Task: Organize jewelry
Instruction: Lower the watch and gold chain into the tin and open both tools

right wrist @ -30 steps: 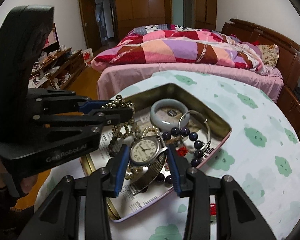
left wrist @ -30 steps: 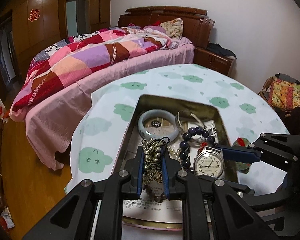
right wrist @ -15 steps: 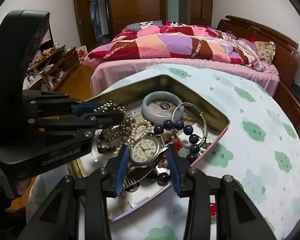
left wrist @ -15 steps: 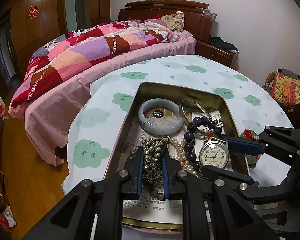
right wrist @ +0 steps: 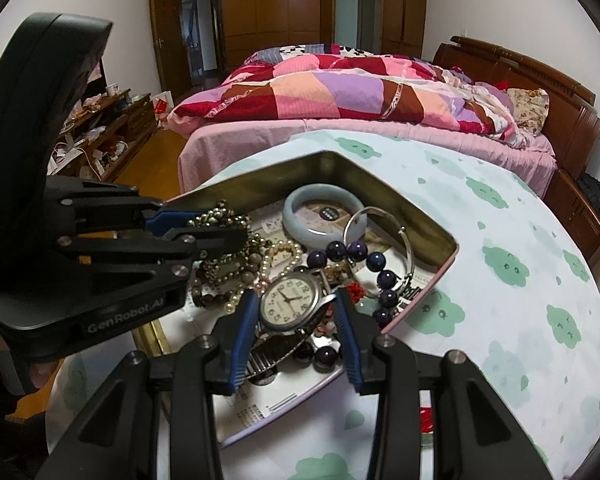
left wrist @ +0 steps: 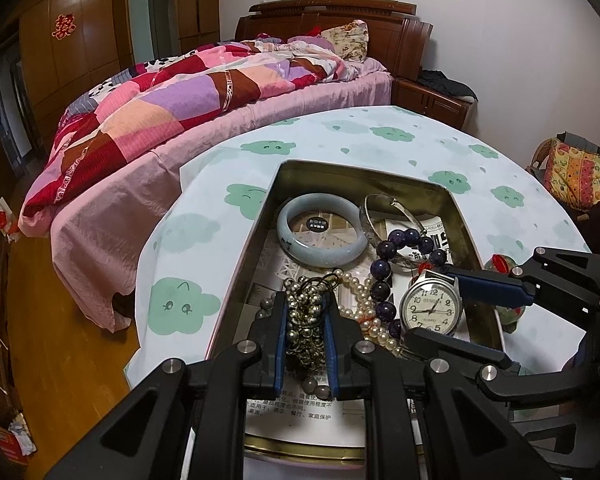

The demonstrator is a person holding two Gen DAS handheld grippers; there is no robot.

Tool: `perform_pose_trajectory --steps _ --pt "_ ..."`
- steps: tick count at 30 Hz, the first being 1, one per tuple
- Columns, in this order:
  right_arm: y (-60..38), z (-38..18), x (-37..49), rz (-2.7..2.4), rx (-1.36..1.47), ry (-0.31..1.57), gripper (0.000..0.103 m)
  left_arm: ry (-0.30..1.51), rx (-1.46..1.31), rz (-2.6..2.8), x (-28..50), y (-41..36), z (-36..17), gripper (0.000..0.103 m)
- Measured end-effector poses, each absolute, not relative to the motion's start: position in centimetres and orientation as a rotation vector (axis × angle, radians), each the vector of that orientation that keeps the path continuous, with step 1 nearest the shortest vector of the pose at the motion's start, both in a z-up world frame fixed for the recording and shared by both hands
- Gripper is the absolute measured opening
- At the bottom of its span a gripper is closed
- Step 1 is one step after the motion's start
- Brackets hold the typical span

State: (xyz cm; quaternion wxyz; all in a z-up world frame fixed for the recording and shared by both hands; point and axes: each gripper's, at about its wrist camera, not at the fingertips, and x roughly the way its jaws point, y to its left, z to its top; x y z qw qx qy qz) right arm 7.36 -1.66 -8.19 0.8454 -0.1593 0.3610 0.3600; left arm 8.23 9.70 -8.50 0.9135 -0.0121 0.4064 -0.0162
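Left gripper (left wrist: 306, 312): pointing steeply downward, its blue-padded jaws standing narrow and pressing on a bunch of small metallic beads (left wrist: 305, 320).
Left gripper seen from the right wrist camera (right wrist: 216, 228): reaching in from the left, fingers lying nearly level across the picture.
Right gripper (right wrist: 296, 308): tilting downward, jaws standing partly apart and bracketing a wristwatch (right wrist: 289, 299), pads lying against the case sides.
Hand (right wrist: 40, 372): showing only as a sliver under the left gripper's black housing.
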Motion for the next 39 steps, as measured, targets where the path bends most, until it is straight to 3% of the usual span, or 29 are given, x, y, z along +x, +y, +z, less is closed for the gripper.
perform_pose_trajectory --steps 13,16,18,31,35,39 --pt "-1.6 -8.2 7.4 0.761 -0.34 0.76 0.042 0.838 -0.017 -0.038 8.2 9.8 -8.5 0.016" --pt "-1.6 -8.2 7.4 0.764 -0.334 0.761 0.043 0.838 -0.011 -0.035 8.2 9.6 -8.5 0.027" --pt "-1.5 -8.0 7.4 0.77 -0.333 0.76 0.047 0.823 -0.007 -0.027 8.0 9.6 -8.2 0.043" --pt "-1.1 -8.0 6.9 0.77 -0.355 0.734 0.068 0.816 0.001 -0.014 8.1 9.4 -7.9 0.048" --pt "-1.2 -8.0 7.0 0.764 -0.348 0.734 0.069 0.801 0.006 -0.01 7.9 9.3 -7.6 0.062" --pt "-1.4 -7.6 6.9 0.759 -0.342 0.72 0.074 0.791 0.007 -0.012 7.7 9.1 -7.2 0.065"
